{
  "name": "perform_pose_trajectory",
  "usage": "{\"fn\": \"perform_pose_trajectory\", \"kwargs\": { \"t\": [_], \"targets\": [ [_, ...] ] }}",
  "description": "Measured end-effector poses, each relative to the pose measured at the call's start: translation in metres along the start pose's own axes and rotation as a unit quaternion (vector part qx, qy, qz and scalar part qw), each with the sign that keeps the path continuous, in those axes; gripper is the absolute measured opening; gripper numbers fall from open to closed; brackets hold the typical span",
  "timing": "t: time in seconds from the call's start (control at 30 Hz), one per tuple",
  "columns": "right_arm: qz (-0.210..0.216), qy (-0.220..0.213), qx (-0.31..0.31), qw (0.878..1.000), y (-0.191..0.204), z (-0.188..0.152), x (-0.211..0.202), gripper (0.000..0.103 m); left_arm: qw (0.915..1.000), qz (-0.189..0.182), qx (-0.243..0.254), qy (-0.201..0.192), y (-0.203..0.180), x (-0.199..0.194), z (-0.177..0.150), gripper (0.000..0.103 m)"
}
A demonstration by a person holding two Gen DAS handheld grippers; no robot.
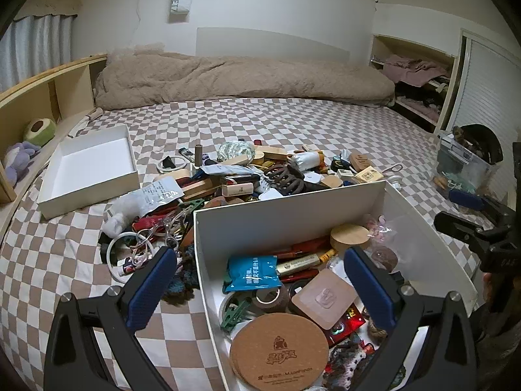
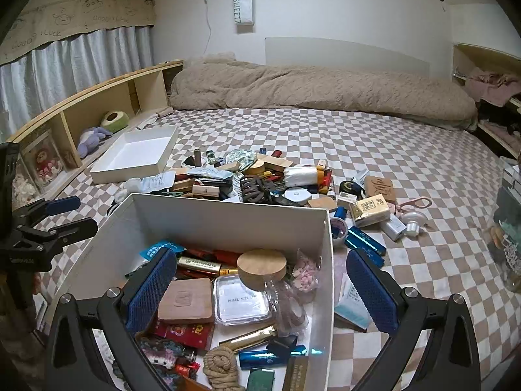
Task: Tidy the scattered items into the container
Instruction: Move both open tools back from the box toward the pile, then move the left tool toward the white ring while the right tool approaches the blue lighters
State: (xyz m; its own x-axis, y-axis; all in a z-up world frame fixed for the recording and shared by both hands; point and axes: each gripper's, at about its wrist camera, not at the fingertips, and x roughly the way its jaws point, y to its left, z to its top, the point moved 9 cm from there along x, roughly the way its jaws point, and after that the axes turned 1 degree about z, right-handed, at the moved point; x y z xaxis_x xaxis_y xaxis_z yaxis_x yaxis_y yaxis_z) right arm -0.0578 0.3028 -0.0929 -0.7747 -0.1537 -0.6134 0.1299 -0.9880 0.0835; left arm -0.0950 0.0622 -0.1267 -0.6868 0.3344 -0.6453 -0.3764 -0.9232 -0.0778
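Checkered brown-white bed sheet point(image 2: 374, 150) carries a scattered clutter pile point(image 2: 260, 176) behind the tall white cardboard box point(image 1: 286, 205), already part-filled. Hanging tag point(image 2: 242, 3) reads "SWEET"; clear square case point(image 2: 242, 299) in box reads "NAIL STUDIO". Left claw point(image 1: 260, 283) and right claw point(image 2: 260, 290) both spread wide, empty, over the box.

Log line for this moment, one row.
left gripper: open, empty | right gripper: open, empty | white box: part-filled | pile: on bed

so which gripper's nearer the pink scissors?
Right. The right gripper hangs over the white box's right wall, on the same side as the pink scissors. The left gripper straddles the box's left wall.
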Motion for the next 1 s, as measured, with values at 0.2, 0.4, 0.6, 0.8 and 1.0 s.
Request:
{"fn": "perform_pose_trajectory", "kwargs": {
  "t": [0.2, 0.4, 0.6, 0.8, 1.0],
  "targets": [
    [-0.008, -0.011, 0.000, 1.000, -0.012, 0.004, -0.005, 0.103, 0.9999, 0.014, -0.008, -0.003, 0.012, -0.001, 0.002, 0.103],
    [-0.017, -0.026, 0.026, 0.999, -0.037, 0.011, -0.012, 0.103, 0.9992, 0.035, -0.018, -0.010, 0.032, -0.005, 0.007, 0.103],
    [-0.028, -0.029, 0.058, 0.998, -0.068, 0.017, -0.012, 0.103, 0.9975, 0.059, -0.035, -0.020, 0.057, -0.011, 0.013, 0.103],
    [-0.043, -0.029, 0.074, 0.996, -0.092, 0.020, -0.011, 0.103, 0.9950, 0.080, -0.054, -0.026, 0.080, -0.014, 0.016, 0.103],
    [-0.054, -0.027, 0.082, 0.995, -0.111, 0.020, -0.006, 0.103, 0.9917, 0.102, -0.076, -0.019, 0.103, -0.009, 0.013, 0.103]
  ]
}}
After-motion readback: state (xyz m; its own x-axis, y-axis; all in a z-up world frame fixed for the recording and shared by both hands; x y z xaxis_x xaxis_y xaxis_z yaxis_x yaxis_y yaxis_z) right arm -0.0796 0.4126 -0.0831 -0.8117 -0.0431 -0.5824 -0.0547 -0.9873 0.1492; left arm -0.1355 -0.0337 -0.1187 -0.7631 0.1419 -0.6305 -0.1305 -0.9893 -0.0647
